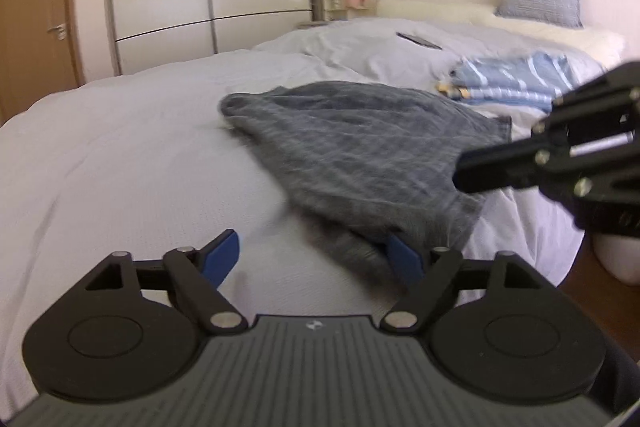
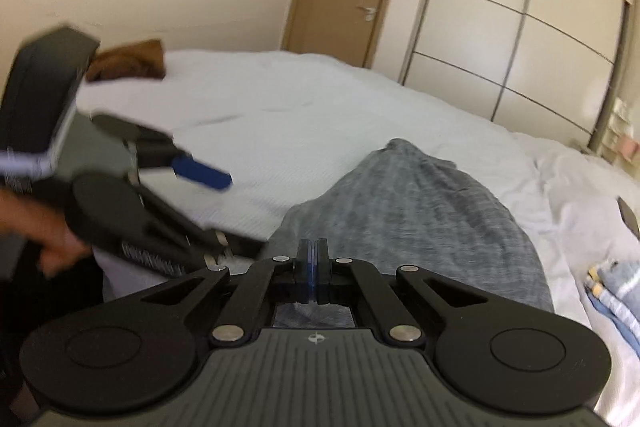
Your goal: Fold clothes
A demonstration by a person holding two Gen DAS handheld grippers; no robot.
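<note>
On white bed (image 1: 120,147), grey garment (image 1: 360,147) lies crumpled mid-sheet. Left gripper (image 1: 316,259) jaws wide apart, nothing clamped; right blue pad (image 1: 404,259) tucked under garment's near edge. Right gripper (image 2: 312,267) jaws fully closed w/ pads together, at garment's near edge; grip on fabric unclear.

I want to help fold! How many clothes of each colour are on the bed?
Grey: 1, the grey garment
Blue striped: 1 folded stack; how many pieces it holds I cannot tell
Brown: 1, the brown cloth
Total: 3
</note>
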